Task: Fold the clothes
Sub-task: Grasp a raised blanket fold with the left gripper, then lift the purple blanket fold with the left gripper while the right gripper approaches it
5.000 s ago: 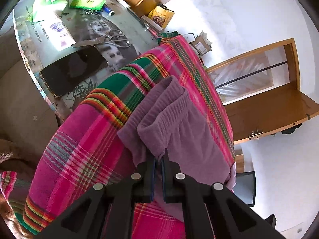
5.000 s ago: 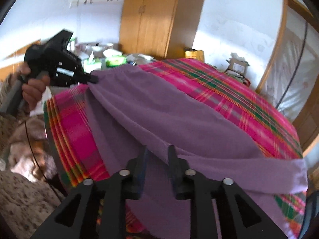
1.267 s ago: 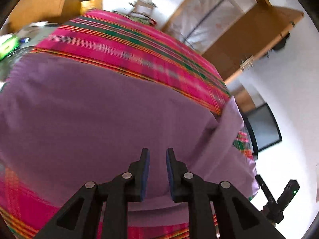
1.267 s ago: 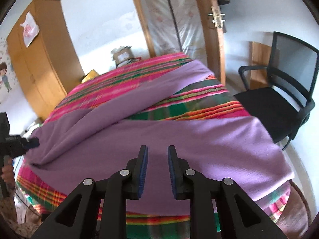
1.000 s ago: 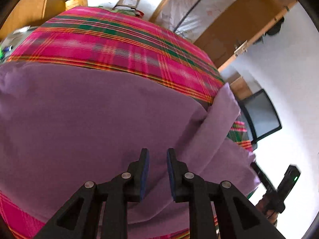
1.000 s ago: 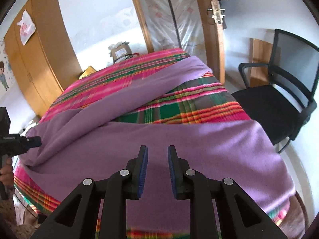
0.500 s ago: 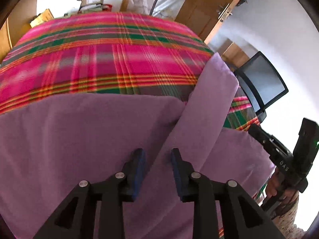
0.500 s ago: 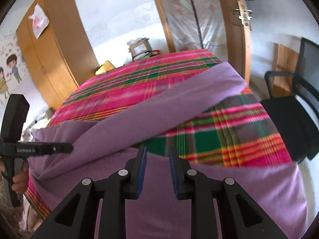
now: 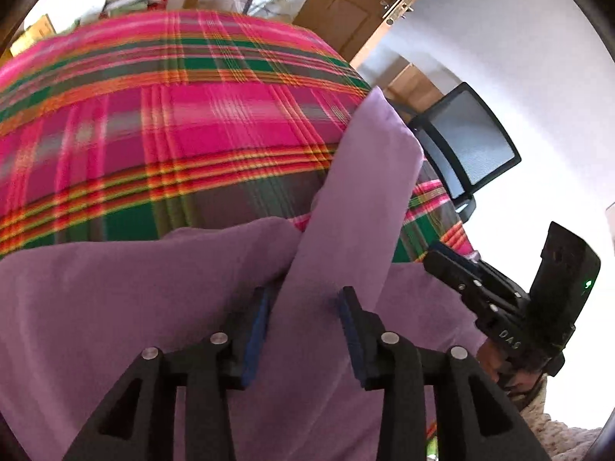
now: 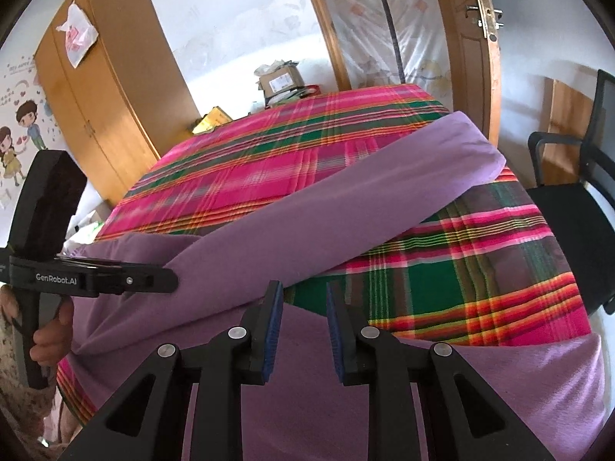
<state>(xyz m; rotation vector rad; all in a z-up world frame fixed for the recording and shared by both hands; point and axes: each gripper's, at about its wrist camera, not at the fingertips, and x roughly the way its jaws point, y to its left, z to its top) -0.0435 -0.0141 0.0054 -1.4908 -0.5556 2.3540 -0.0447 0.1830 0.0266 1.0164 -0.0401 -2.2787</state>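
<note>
Purple trousers (image 10: 384, 199): spread across bed (image 10: 269, 146), legs parted. Left tongs (image 9: 303, 307) and right tongs (image 10: 301, 307) are held open, nothing gripped. Risk: single layer pinched, fold skewed.

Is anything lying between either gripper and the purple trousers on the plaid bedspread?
Nothing visible. The left gripper hangs open directly over the purple trousers, where one leg meets the body, and the right gripper is open over their lower leg. Only the plaid bedspread lies around them.
</note>
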